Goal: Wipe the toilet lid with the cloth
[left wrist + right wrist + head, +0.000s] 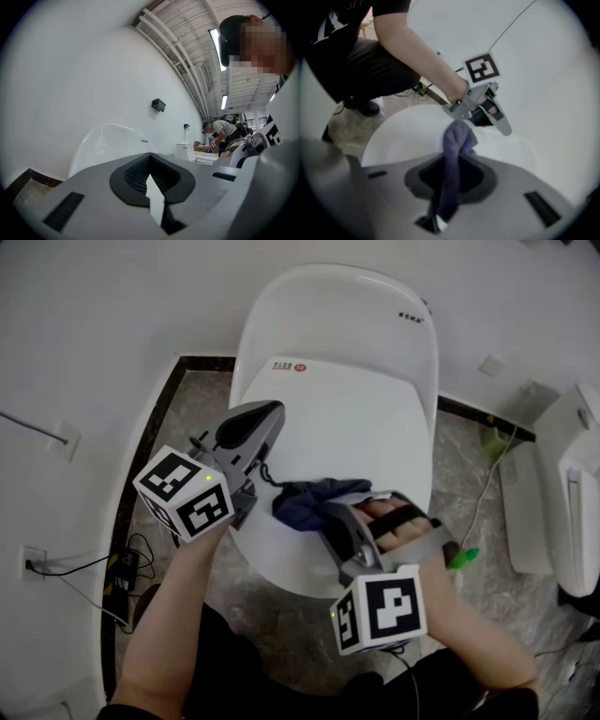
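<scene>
Cloth [302,503] on lid [361,413]
Right gripper [330,514] pinches the cloth on the lid; left gripper [266,416] closed, empty, just beside.

A socket [33,562] sits on the left wall [84,352], cables [84,566] trailing onto the marbled floor [192,413]; another white fixture [574,486] stands at the floor's right edge.

Soft cloth [305,501]; glossy smooth toilet lid [347,418]

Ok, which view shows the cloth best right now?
Right gripper view: the cloth sits clamped in the right gripper, centre frame. Head view shows it bunched on the toilet lid; left gripper view misses it.
</scene>
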Tool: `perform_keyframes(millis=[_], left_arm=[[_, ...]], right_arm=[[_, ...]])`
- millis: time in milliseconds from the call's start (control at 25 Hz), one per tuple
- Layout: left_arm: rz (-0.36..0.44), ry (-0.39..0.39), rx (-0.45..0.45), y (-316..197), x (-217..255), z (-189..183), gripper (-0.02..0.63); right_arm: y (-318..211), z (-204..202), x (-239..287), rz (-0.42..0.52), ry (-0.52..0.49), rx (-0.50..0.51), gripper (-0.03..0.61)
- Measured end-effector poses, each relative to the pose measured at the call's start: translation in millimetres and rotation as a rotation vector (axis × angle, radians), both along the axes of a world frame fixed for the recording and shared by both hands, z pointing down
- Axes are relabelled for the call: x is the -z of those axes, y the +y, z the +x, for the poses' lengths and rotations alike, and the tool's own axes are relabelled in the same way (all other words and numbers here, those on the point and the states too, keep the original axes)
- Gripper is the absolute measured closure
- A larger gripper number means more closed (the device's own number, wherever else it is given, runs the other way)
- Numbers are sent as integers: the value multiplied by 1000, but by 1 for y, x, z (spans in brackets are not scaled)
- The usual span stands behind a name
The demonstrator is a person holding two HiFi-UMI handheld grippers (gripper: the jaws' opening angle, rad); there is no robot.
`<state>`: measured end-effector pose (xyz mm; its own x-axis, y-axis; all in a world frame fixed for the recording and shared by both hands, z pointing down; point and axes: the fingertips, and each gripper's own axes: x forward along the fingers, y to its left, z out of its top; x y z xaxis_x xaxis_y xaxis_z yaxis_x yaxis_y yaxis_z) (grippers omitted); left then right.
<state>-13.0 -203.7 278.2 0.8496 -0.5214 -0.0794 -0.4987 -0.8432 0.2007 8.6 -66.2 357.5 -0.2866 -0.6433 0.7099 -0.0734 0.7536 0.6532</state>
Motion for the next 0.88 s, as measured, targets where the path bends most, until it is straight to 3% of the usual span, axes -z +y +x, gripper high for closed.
perform_keyframes(millis=[880], left_arm=[[-15, 1, 6, -1, 0, 0, 600]], right_arm=[[64, -14, -11, -32, 14, 40, 503]])
